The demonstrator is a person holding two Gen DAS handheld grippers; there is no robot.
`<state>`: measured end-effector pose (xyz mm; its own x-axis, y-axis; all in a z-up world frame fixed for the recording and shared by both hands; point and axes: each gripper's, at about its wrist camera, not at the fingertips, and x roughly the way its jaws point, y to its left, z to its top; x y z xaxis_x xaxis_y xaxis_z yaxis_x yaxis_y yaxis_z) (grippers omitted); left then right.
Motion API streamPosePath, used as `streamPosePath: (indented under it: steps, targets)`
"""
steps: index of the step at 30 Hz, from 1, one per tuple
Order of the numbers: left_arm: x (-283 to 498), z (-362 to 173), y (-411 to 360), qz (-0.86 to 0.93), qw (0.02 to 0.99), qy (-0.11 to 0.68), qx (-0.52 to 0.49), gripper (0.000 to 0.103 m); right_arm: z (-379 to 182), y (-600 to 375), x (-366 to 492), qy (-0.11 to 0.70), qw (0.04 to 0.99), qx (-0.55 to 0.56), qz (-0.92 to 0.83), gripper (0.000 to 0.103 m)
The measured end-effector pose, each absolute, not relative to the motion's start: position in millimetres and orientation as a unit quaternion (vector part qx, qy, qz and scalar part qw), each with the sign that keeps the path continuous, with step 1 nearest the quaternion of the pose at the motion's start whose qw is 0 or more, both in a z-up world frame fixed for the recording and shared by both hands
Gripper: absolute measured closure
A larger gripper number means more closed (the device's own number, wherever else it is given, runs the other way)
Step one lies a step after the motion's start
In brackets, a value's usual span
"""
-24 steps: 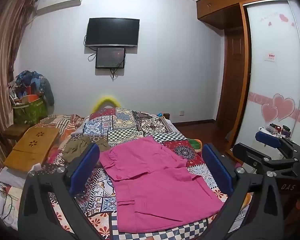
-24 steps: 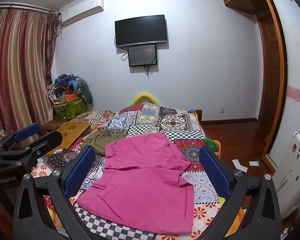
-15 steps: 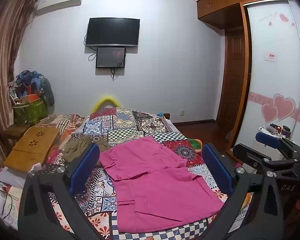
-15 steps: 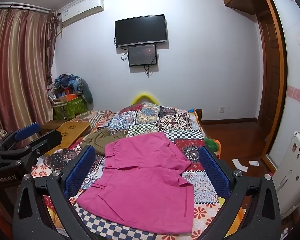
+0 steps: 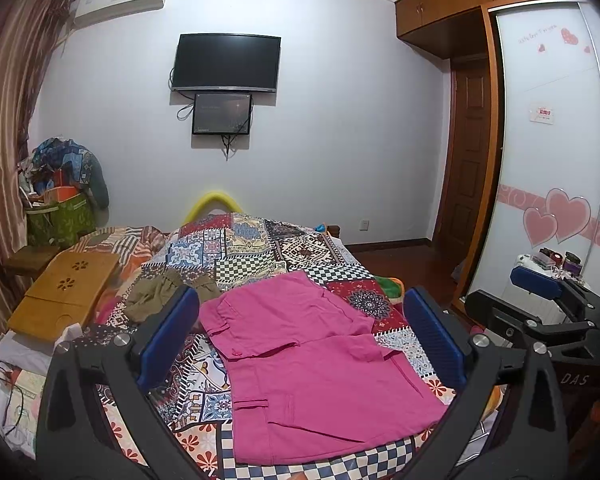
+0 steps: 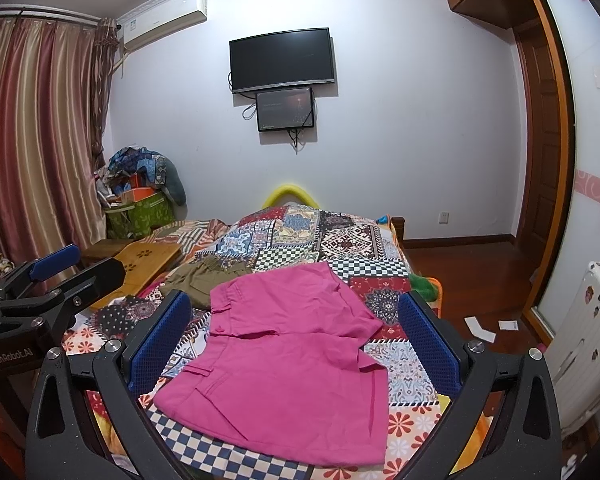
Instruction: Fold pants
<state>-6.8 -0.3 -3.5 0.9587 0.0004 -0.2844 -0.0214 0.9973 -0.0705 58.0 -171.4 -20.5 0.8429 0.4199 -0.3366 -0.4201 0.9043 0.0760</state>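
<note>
Pants: the pink pants (image 5: 316,364) lie spread on the patchwork bedspread (image 5: 256,248), at the near end of the bed. They are already folded over once, so that an upper layer lies across a lower layer. The waistband with its button is on the left side.
Pants against left gripper: the left gripper (image 5: 300,344) hangs above the near end of the bed, and the pants appear in the gap between its 2 fingers. The blue pads (image 5: 168,336) do not touch the cloth.
Pants against right gripper: the right gripper (image 6: 296,344) hangs in the same manner, and the pink pants (image 6: 288,364) fill the gap between its fingers. No contact with the cloth shows.
Left gripper state: the fingers are spread wide and hold nothing.
Right gripper state: the fingers are spread wide and hold nothing.
Grippers to each other: in the left wrist view the right gripper (image 5: 540,300) shows at the right edge, beside the bed. In the right wrist view the left gripper (image 6: 52,280) shows at the left edge.
Other garment: the olive green garment (image 5: 164,292) lies crumpled on the bedspread, just beyond the waistband of the pants.
Wooden piece: the wooden lap desk (image 5: 60,292) lies on the left side of the bed, well apart from the pants.
Wall: the television (image 6: 282,60) hangs over a smaller screen (image 6: 285,110).
</note>
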Motion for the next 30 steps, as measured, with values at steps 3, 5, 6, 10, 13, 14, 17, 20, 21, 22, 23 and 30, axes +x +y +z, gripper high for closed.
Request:
streamPosePath:
  steps: [3,5,6,10,13,14,17,20,21,22,23,30]
  targets:
    - [-1,-6,0,0.006,0.989,0.146,-0.037,0.0,-20,-171,58,0.175,0.96,-0.001,0.219,0.0]
    - [-1,-6,0,0.006,0.989,0.146,-0.037,0.0,-20,-171,58,0.175,0.96,-0.001,0.219,0.0]
    - [-1,-7,0,0.007,0.989,0.146,-0.037,0.0,-20,-171,59,0.175,0.96,-0.001,0.219,0.0]
    - [-1,-6,0,0.006,0.989,0.146,-0.037,0.0,-21,-170,58,0.177,0.96,-0.001,0.219,0.0]
    - [-1,-6,1,0.006,0.988,0.147,-0.037,0.0,-21,-170,58,0.179,0.959,0.0,0.218,0.0]
    - [0,-6,1,0.006,0.988,0.148,-0.038,0.0,-21,-169,57,0.179,0.959,0.0,0.218,0.0]
    - [2,-6,2,0.007,0.988,0.15,-0.039,0.0,-23,-167,58,0.181,0.959,0.0,0.217,0.0]
    - [4,-8,4,0.007,0.987,0.153,-0.04,0.0,-24,-168,64,0.185,0.958,0.003,0.217,0.0]
    - [5,-8,4,0.006,0.987,0.154,-0.039,0.0,-25,-168,64,0.186,0.958,0.003,0.217,0.0]
    - [7,-9,4,0.003,0.987,0.157,-0.039,0.0,-26,-167,66,0.187,0.958,0.004,0.217,0.0]
    - [8,-10,5,0.002,0.987,0.159,-0.038,0.0,-27,-166,67,0.189,0.958,0.004,0.216,0.0]
    - [31,-21,20,0.015,0.985,0.167,-0.033,0.0,-39,-162,90,0.197,0.959,-0.019,0.201,0.0]
